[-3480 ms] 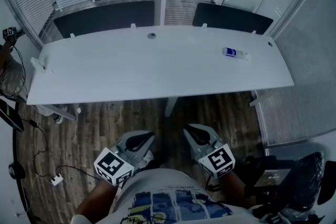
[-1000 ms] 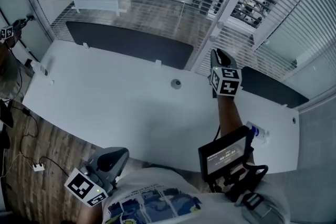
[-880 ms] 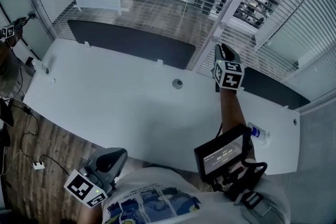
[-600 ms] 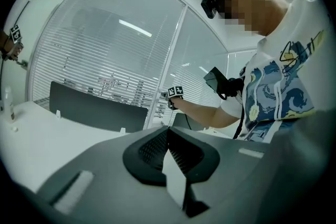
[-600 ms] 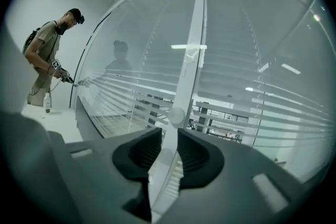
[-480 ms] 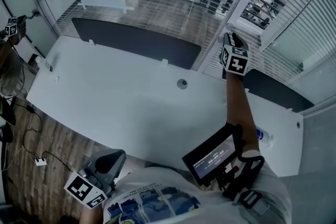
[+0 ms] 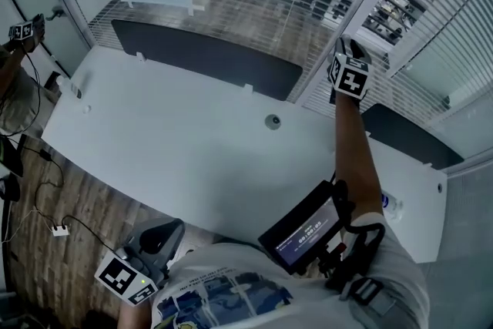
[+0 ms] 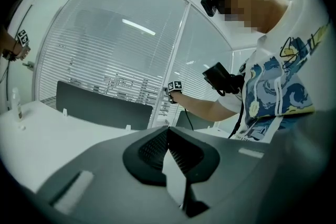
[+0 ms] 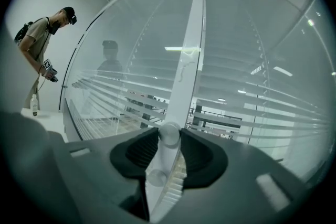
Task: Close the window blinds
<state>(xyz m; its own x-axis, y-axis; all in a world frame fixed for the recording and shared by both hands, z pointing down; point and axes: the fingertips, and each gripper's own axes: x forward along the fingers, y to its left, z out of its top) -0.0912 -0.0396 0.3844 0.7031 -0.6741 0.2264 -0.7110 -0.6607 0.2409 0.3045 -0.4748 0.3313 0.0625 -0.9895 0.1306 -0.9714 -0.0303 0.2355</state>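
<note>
**Knob between the jaws, slats open**

Your right gripper (image 7: 349, 50) reaches over the desk (image 7: 177, 142) to the window post (image 9: 191, 50). Its jaws have just been opening and stand spread, with the round knob (image 9: 169, 132) between their tips. Whether the pads touch it is hard to tell. In the head view the gripper hides that knob. The blinds (image 9: 126, 93) hang on either side with their slats open. Your left gripper (image 8: 168, 131), low by your shirt, has its jaws pressed together on nothing. A bottle (image 7: 390, 203) peeks out from behind your forearm.

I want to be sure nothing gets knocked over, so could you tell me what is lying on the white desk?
On the white desk sit a round cable grommet and a small bottle beside the person's arm, which covers a strip of the top.
</note>
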